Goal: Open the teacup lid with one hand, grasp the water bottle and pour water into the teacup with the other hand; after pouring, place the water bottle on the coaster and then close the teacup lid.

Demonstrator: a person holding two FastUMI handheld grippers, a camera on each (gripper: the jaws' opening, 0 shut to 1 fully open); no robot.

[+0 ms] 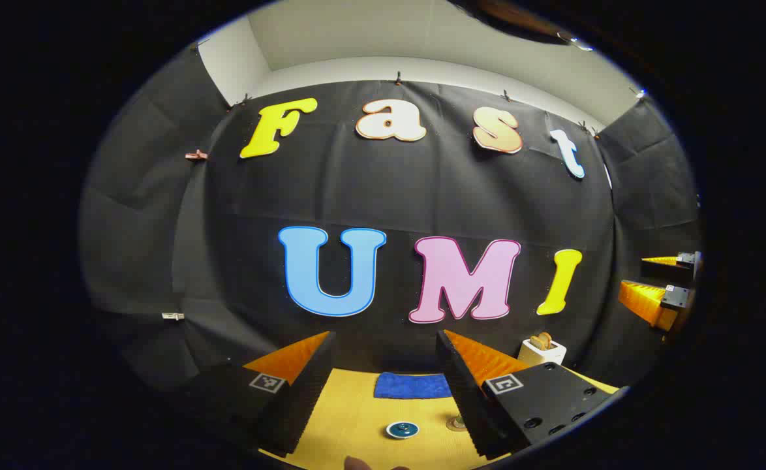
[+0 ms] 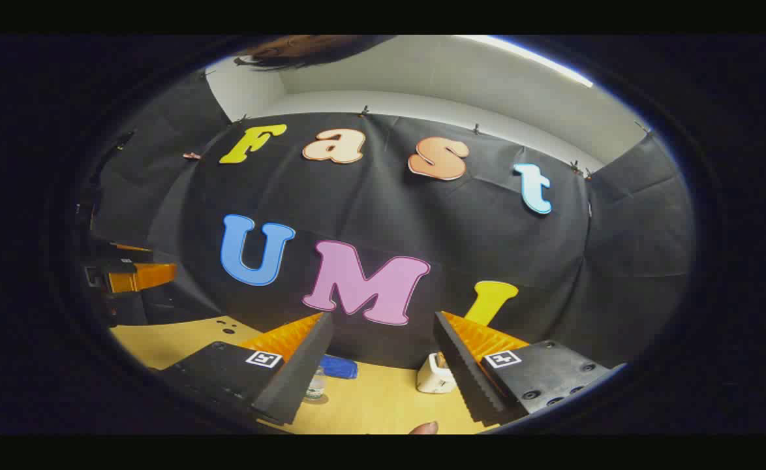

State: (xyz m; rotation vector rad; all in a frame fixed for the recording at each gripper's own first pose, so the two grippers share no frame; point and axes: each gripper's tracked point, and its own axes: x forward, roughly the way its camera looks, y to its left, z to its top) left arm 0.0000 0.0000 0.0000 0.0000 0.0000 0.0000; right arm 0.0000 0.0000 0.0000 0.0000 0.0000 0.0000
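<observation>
In the left gripper view, the left hand-held gripper (image 1: 383,378) is hovering wide open and empty, framing the teacup lid (image 1: 402,429) lying low-centre on the yellow counter (image 1: 357,418), a blue cloth (image 1: 413,385) behind. In the right gripper view, the right hand-held gripper (image 2: 383,365) is gaping empty; the water bottle (image 2: 316,384) is standing lower left, a white toaster (image 2: 434,378) holding toast lower centre.

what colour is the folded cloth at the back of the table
Blue. The folded cloth shows best in the left gripper view.

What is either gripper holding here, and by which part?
Nothing is held: the left gripper and the right gripper both have open jaws with only table behind.
</observation>
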